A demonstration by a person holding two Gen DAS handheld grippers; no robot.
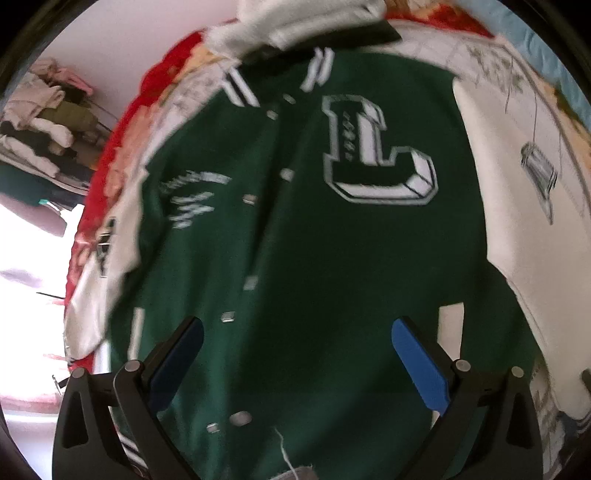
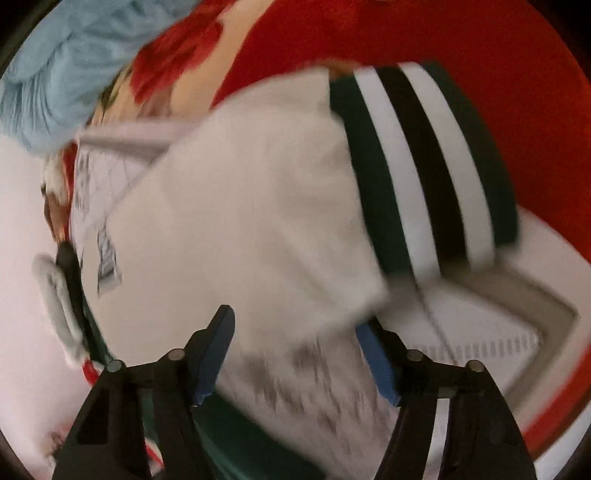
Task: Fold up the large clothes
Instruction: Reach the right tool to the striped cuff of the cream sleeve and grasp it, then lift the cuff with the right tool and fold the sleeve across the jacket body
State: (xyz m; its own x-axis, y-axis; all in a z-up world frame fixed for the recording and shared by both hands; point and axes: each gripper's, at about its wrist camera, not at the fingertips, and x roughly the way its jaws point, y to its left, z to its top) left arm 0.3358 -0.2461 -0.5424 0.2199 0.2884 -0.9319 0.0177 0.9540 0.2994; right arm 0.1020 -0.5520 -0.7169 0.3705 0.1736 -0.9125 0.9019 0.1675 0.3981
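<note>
A dark green varsity jacket (image 1: 295, 240) with a big white letter L (image 1: 373, 147) and a row of snaps lies spread face up on a bed. Its white sleeves lie at the right (image 1: 491, 206) and left (image 1: 107, 258). My left gripper (image 1: 297, 325) hovers over the jacket's lower front with its blue pads wide apart and nothing between them. In the right wrist view a white sleeve (image 2: 258, 206) ends in a green, white and black striped cuff (image 2: 424, 166). My right gripper (image 2: 295, 321) stands over that sleeve, jaws apart, with sleeve cloth in the gap; the picture is blurred.
The bed has a white printed cover (image 1: 535, 122) over a red flowered blanket (image 2: 480, 55). A light blue cloth (image 2: 62, 74) lies bunched at the bed's edge. A fluffy white garment (image 1: 295, 22) lies beyond the jacket's collar. Piled clothes (image 1: 44, 122) sit at the far left.
</note>
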